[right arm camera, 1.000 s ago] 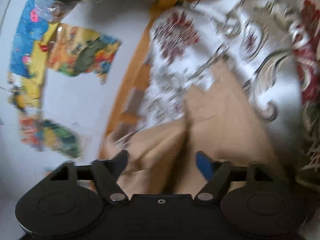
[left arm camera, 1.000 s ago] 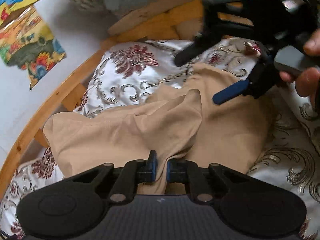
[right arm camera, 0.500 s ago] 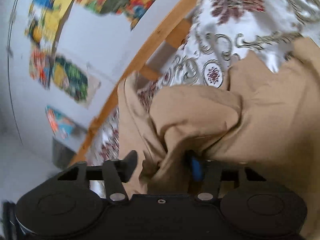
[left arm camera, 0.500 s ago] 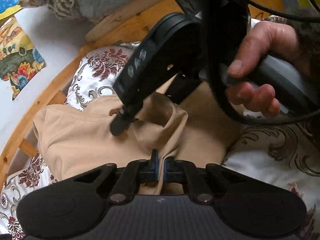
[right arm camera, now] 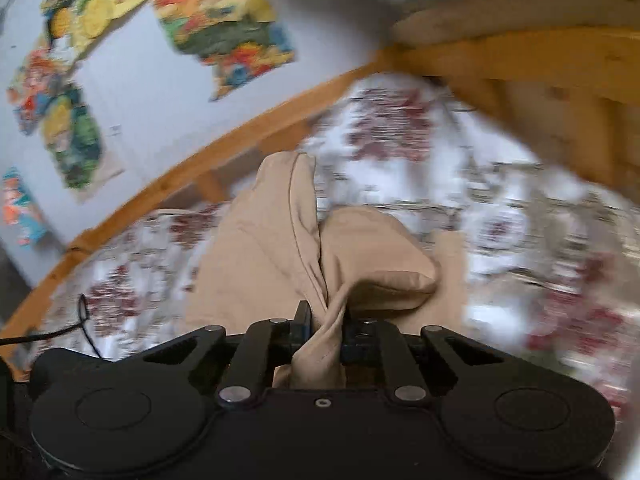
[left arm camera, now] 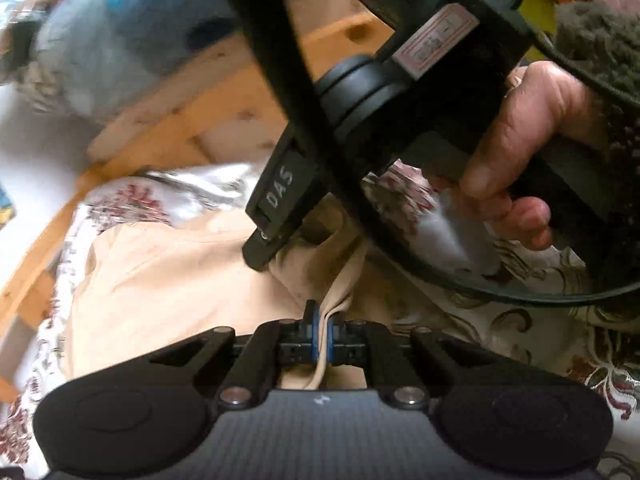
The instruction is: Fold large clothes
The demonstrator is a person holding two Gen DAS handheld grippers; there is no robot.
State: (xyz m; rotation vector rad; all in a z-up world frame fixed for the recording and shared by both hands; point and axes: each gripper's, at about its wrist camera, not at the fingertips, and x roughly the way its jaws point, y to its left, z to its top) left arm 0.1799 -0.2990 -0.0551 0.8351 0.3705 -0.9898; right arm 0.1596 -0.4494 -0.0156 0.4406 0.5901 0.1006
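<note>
A large beige garment (left arm camera: pixel 160 280) lies crumpled on a floral bedspread (left arm camera: pixel 460 220). My left gripper (left arm camera: pixel 320 322) is shut on a thin fold of it near the bottom of the left wrist view. Just beyond it, a person's hand (left arm camera: pixel 520 140) holds the right gripper tool, whose fingertip (left arm camera: pixel 260 256) touches the same bunch of cloth. In the right wrist view my right gripper (right arm camera: pixel 326 320) has its jaws closing, with a thick twist of the beige garment (right arm camera: pixel 260 248) pinched between the pads. The rest of the garment trails away over the bed.
A wooden bed frame (right arm camera: pixel 200 160) curves round the bedspread (right arm camera: pixel 500 200), with a white wall and colourful posters (right arm camera: pixel 232 32) behind. A black cable (left arm camera: pixel 400 240) loops across the left wrist view. A grey-blue bundle (left arm camera: pixel 120 40) sits past the wooden rail (left arm camera: pixel 200 128).
The right gripper swung in over the garment, went from wide open to closed on a fold beside the left gripper, and lifted it. The left gripper kept its hold and shifted.
</note>
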